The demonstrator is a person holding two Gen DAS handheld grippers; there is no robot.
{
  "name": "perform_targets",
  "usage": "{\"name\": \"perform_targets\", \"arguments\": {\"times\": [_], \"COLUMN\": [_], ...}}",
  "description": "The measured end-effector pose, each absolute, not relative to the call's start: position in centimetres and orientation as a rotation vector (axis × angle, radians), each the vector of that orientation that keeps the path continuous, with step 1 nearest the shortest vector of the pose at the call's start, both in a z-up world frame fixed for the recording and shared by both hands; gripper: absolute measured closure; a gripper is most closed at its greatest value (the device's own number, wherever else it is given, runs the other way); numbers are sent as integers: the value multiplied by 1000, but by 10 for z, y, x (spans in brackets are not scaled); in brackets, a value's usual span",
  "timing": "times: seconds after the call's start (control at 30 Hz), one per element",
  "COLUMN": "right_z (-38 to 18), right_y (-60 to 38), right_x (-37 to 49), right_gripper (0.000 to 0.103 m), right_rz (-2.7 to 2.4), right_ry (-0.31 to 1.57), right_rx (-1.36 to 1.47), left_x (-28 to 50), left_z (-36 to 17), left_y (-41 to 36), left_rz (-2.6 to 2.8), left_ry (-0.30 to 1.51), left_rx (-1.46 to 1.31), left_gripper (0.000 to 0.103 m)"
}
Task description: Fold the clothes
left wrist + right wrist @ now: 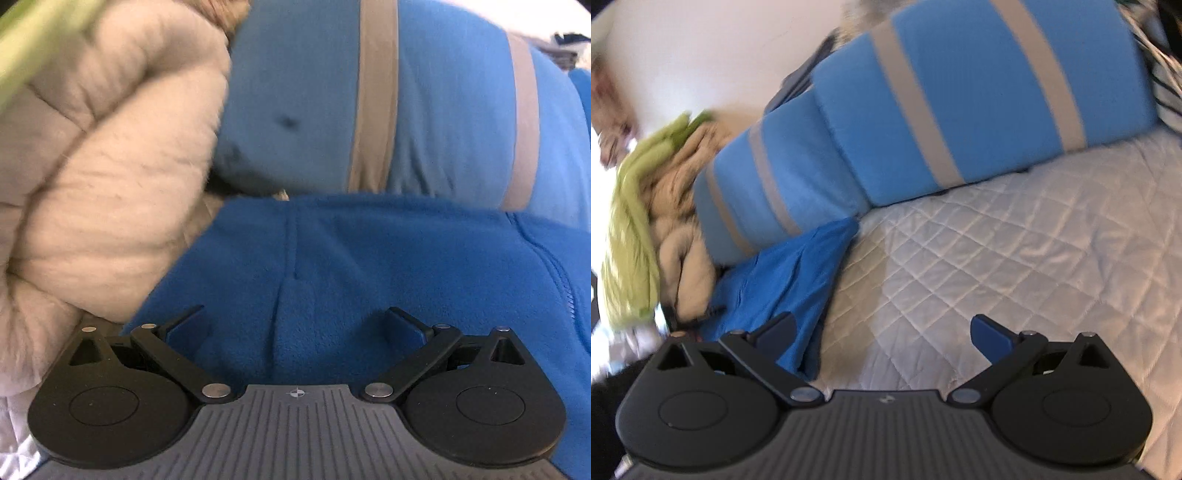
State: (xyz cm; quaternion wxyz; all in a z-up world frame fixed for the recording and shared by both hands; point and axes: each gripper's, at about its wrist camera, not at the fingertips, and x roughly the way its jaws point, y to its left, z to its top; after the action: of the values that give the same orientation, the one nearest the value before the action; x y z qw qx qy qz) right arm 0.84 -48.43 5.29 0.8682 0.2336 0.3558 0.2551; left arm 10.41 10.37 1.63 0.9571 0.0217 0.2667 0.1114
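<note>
- Lower centre of left wrist view: left tool (295, 325) jaws spread, nothing pinched, hovering right over the royal-blue fleece garment (369, 266).
- Fleece lies on the white quilted bed cover (1015, 251), against the light-blue cushions with grey stripes (923, 110).
- Right tool (882, 332) spread, empty; fleece sits lower left of it, just beside its left finger.
- Left tool nearer, likely grabs first.

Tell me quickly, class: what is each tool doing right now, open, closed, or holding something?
Left tool: open, holding nothing, over the blue fleece garment.
Right tool: open, holding nothing, above the quilted cover.
</note>
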Motion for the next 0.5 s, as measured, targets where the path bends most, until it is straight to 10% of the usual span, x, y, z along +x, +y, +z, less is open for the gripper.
{"name": "perform_targets", "arguments": {"times": [0.5], "right_z": [53], "right_y": [-492], "right_x": [4], "right_gripper": [0], "right_rz": [403], "right_ry": [714], "right_rx": [506], "left_x": [100], "left_z": [16], "left_y": [101], "left_rz": [237], "left_ry": [533], "left_rx": [61], "left_gripper": [0]}}
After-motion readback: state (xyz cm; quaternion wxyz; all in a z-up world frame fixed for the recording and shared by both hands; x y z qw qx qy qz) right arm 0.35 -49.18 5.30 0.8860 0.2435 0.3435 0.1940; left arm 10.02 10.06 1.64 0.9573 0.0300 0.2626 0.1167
